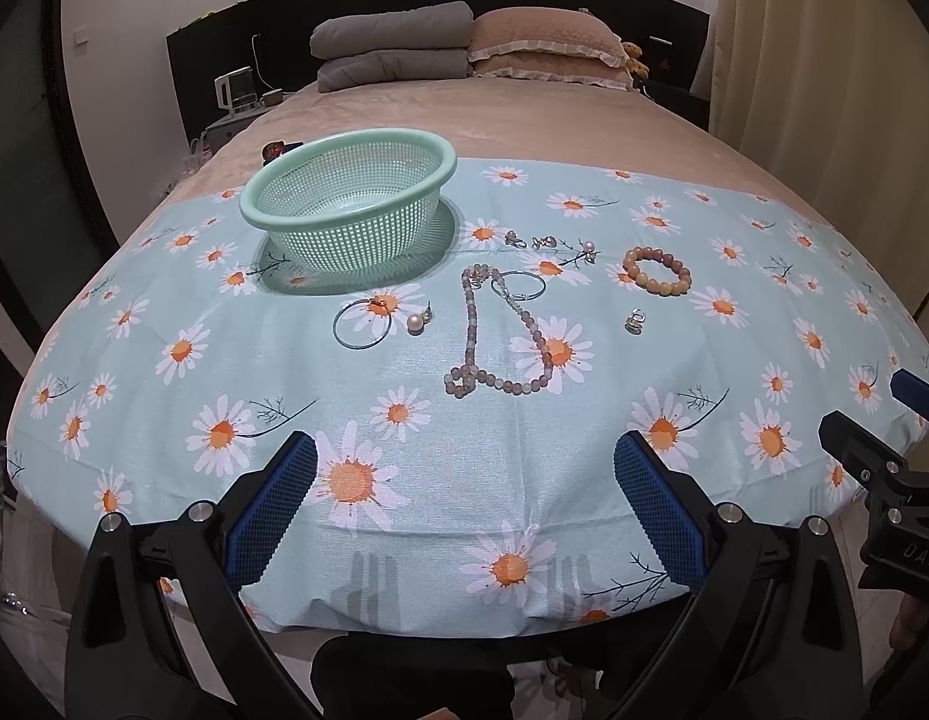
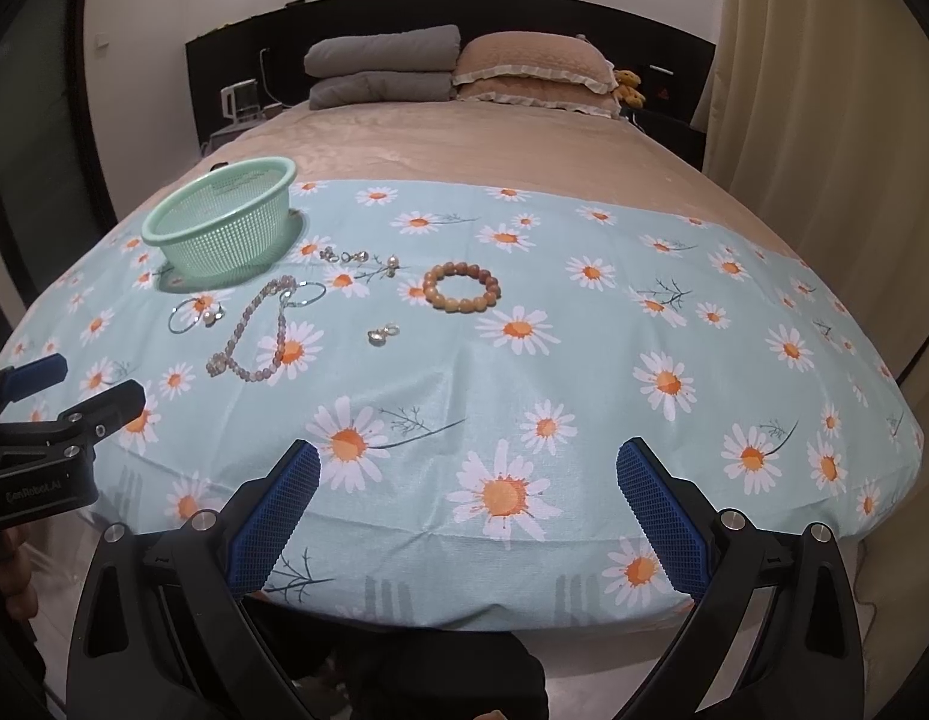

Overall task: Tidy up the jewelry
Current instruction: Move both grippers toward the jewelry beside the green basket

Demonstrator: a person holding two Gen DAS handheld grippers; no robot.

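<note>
A green mesh basket (image 1: pixel 350 210) (image 2: pixel 221 222) stands empty on the daisy cloth (image 1: pixel 464 480) (image 2: pixel 584 360). In front of it lie a pink bead necklace (image 1: pixel 500 336) (image 2: pixel 254 336), an orange bead bracelet (image 1: pixel 656 270) (image 2: pixel 461 286), two silver hoops (image 1: pixel 363 324) (image 1: pixel 518 286), a pearl earring (image 1: pixel 417 321) and several small earrings (image 1: pixel 635 321) (image 2: pixel 383 333). My left gripper (image 1: pixel 464 468) is open and empty near the cloth's front edge. My right gripper (image 2: pixel 467 474) is open and empty, to the right of the left one.
The cloth lies on a beige bed (image 1: pixel 464 126). Folded grey blankets (image 1: pixel 392 42) and tan pillows (image 1: pixel 548 48) sit at the headboard. A kettle (image 1: pixel 236 87) stands on the nightstand at left. Curtains (image 1: pixel 824 60) hang at right.
</note>
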